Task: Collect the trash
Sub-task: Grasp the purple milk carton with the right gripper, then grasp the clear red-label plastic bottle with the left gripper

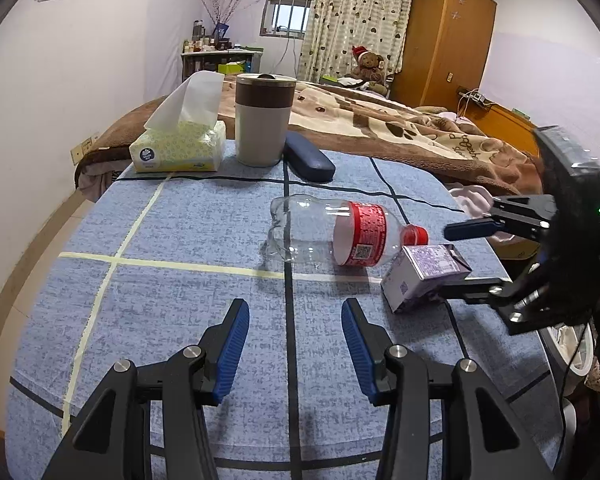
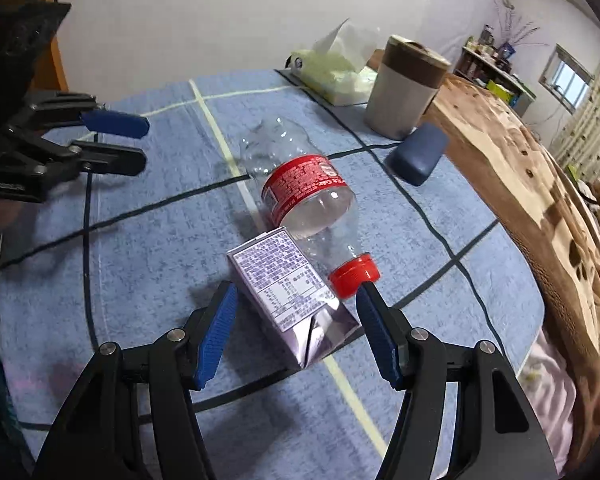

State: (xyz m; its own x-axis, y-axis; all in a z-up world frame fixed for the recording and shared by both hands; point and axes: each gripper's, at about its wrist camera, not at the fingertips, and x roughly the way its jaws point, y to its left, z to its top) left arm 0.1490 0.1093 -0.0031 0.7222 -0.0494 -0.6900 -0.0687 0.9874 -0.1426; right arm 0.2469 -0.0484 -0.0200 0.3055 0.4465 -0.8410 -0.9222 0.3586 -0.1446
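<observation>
An empty clear plastic bottle (image 1: 332,232) with a red label and red cap lies on its side on the blue checked tablecloth (image 1: 160,300). A small purple drink carton (image 1: 424,276) lies against its cap end. My left gripper (image 1: 296,312) is open and empty, a little short of the bottle. My right gripper (image 2: 296,300) is open, its jaws on either side of the carton (image 2: 288,288), beside the bottle (image 2: 304,188) and its cap (image 2: 354,276). The right gripper also shows in the left wrist view (image 1: 448,260), and the left gripper in the right wrist view (image 2: 140,144).
At the table's far edge stand a tissue pack (image 1: 180,144), a grey and brown lidded cup (image 1: 262,120) and a dark blue case (image 1: 310,156). A bed with a brown blanket (image 1: 400,120) runs along the table's far side. A wardrobe (image 1: 444,36) stands behind.
</observation>
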